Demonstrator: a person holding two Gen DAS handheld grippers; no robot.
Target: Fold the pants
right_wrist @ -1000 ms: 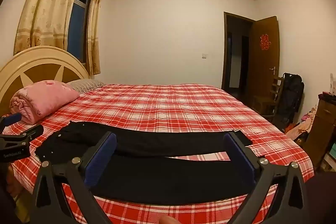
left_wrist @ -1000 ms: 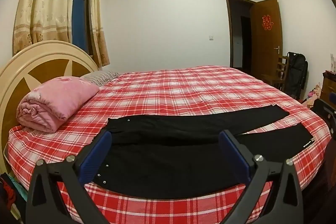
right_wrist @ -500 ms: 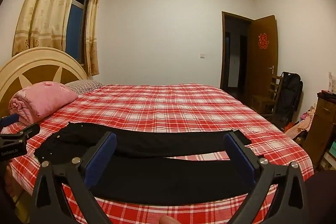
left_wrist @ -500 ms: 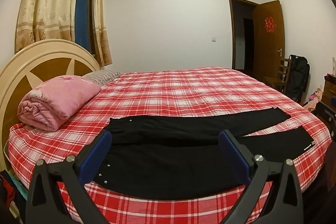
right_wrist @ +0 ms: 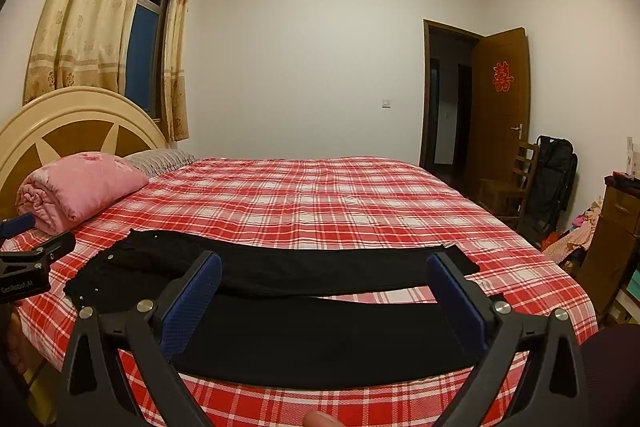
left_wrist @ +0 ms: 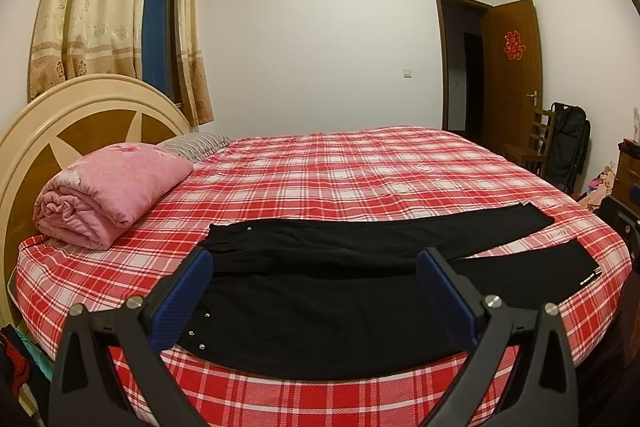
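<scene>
I have both claws up over the near edge of the bed [left_wrist: 360,179], neither touching anything. Left claw [left_wrist: 316,291] is spread wide, blue pads apart, nothing between them. Right claw [right_wrist: 326,293] is spread wide too, empty. The black pants [left_wrist: 344,291] lie flat on the red plaid sheet near the front edge, waistband toward the headboard [left_wrist: 60,123], legs running out to my right and slightly split at the cuffs. A folded pink quilt [left_wrist: 108,191] sits by the headboard, well apart from the pants, with a striped pillow [left_wrist: 196,145] behind it. In the right wrist view the left claw's body shows at the far left edge.
</scene>
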